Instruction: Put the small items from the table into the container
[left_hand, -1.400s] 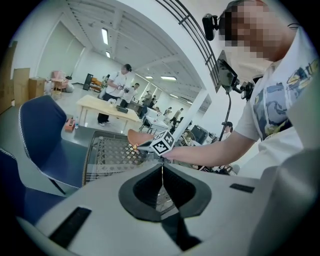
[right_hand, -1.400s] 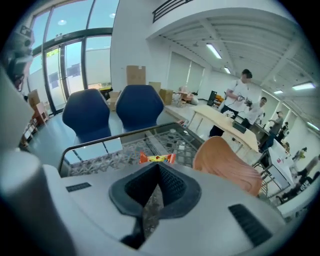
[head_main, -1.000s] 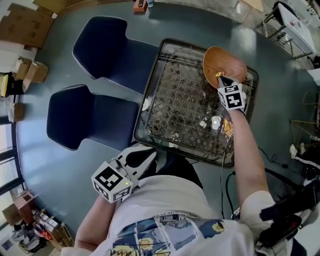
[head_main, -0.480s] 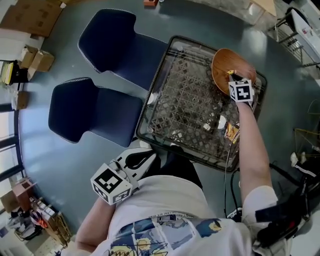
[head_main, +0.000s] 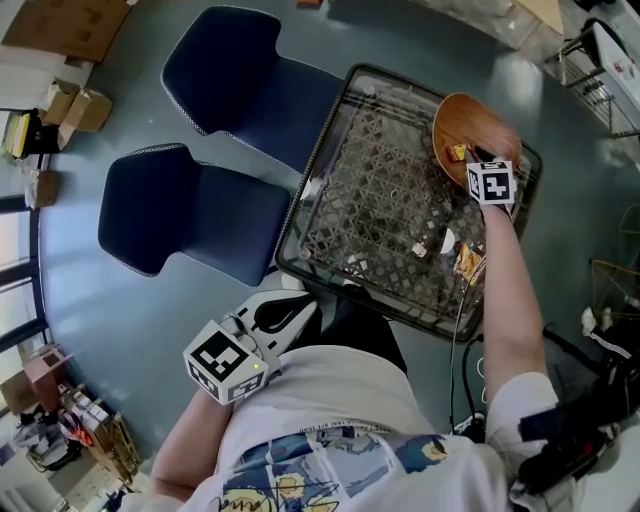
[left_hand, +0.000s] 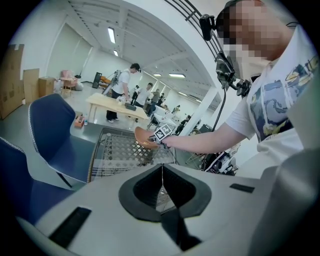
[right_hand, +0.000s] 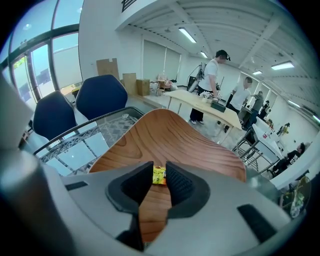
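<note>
A wooden bowl (head_main: 462, 128) stands at the far right corner of the glass-topped lattice table (head_main: 345, 150). My right gripper (head_main: 478, 158) reaches into the bowl, pointing steeply down. Its jaws are opening, and a small yellow packet (right_hand: 159, 175) lies on the bowl's wood between the fingertips, loose from the pads. From the head camera the yellow packet (head_main: 458, 152) shows inside the bowl. On the table near my right forearm lie a white item (head_main: 447, 240) and an orange packet (head_main: 466, 262). My left gripper (head_main: 298, 312) rests by my torso, shut and empty; in its own view, the left gripper (left_hand: 161, 175).
Two dark blue chairs (head_main: 190, 210) stand left of the table. More small bits lie on the glass (head_main: 355, 263). Cardboard boxes (head_main: 70, 110) sit at the far left. People stand at a distant desk (right_hand: 200, 102).
My right gripper moved further over the bowl and sank into it, then its jaws parted and the yellow packet came to lie on the bowl. The left gripper stayed put.
</note>
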